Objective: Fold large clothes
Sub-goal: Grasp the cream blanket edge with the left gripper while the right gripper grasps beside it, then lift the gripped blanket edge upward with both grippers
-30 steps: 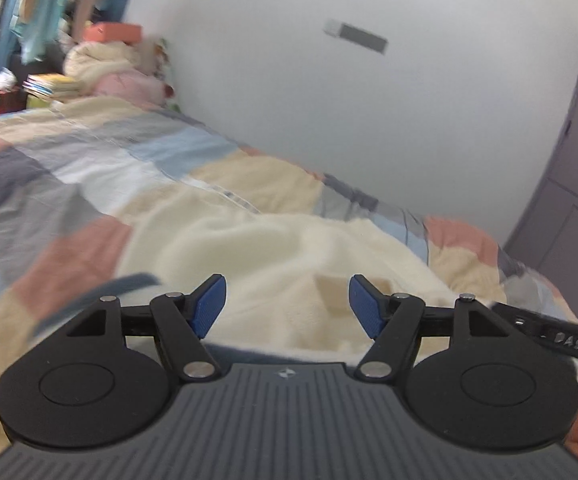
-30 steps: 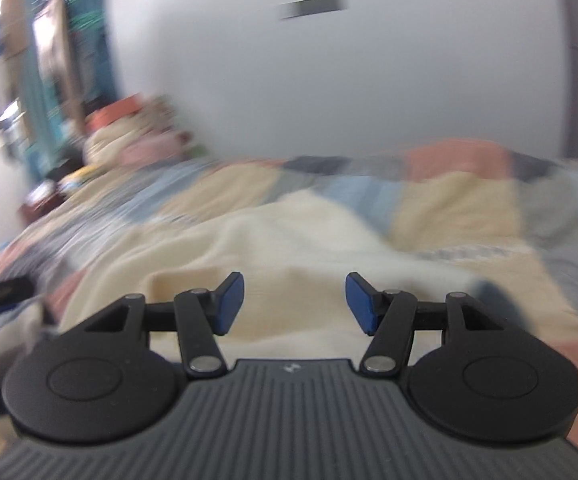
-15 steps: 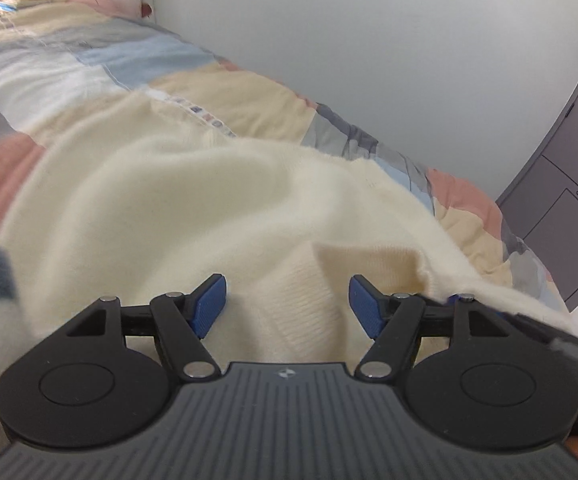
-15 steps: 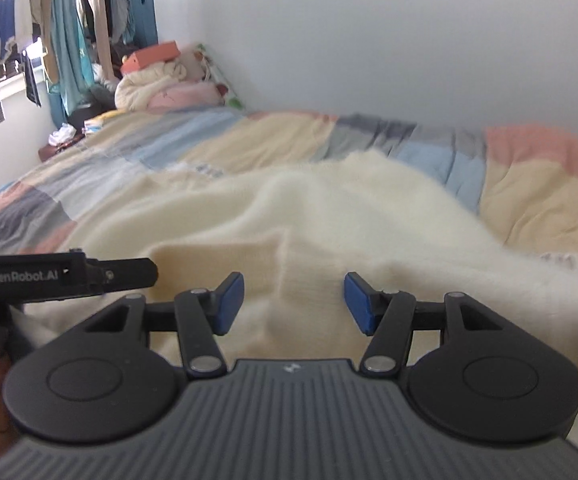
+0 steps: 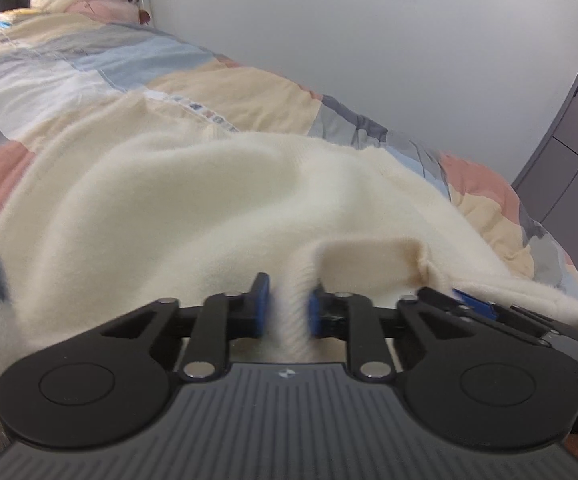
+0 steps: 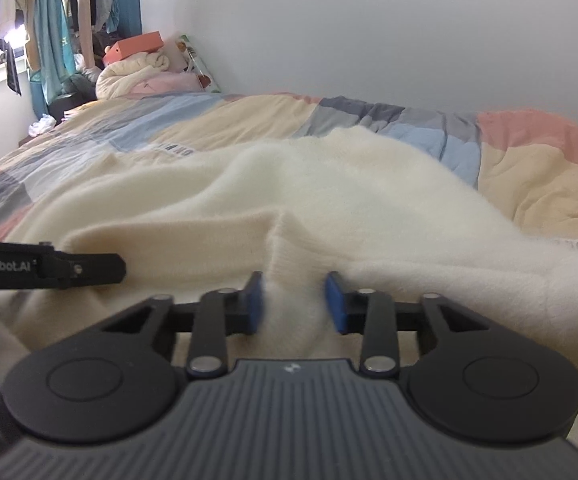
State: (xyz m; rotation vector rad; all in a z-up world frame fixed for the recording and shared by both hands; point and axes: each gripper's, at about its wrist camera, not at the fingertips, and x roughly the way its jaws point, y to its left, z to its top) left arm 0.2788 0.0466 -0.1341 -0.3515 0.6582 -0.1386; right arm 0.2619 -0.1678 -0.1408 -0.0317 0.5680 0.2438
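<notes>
Since the earlier frames you have brought both grippers down and forward onto the garment, and the jaws of each have just been closing with fabric between them.

Nearest, your left gripper (image 5: 285,306) has its blue-padded fingers (image 5: 260,305) drawn in to a narrow gap, pinching a raised ridge of the cream fluffy knitted sweater (image 5: 193,208). Your right gripper (image 6: 295,302) stands likewise, its fingers (image 6: 335,302) nipped on a bunched ribbed fold of the same sweater. Both grips appear to be on the garment's near edge, either side of a flat turned-back panel (image 5: 365,258). The two tools sit close together; each shows at the edge of the other's view.

Beyond the grippers, the sweater lies spread and rumpled across the patchwork pastel quilt (image 6: 529,160) of the bed, its far edge reaching toward the white wall (image 6: 409,32). Further off, a heap of rolled bedding (image 6: 137,74) sits at the bed's head.

Risks, as judged from here: each pinch takes only a thin ridge of soft pile, so a quick lift could let the fabric slide out. I cannot tell whether either grip has caught one layer or two; a single layer would drag the fold askew. The rumples ahead may carry into the fold if you do not tension the edge evenly.
</notes>
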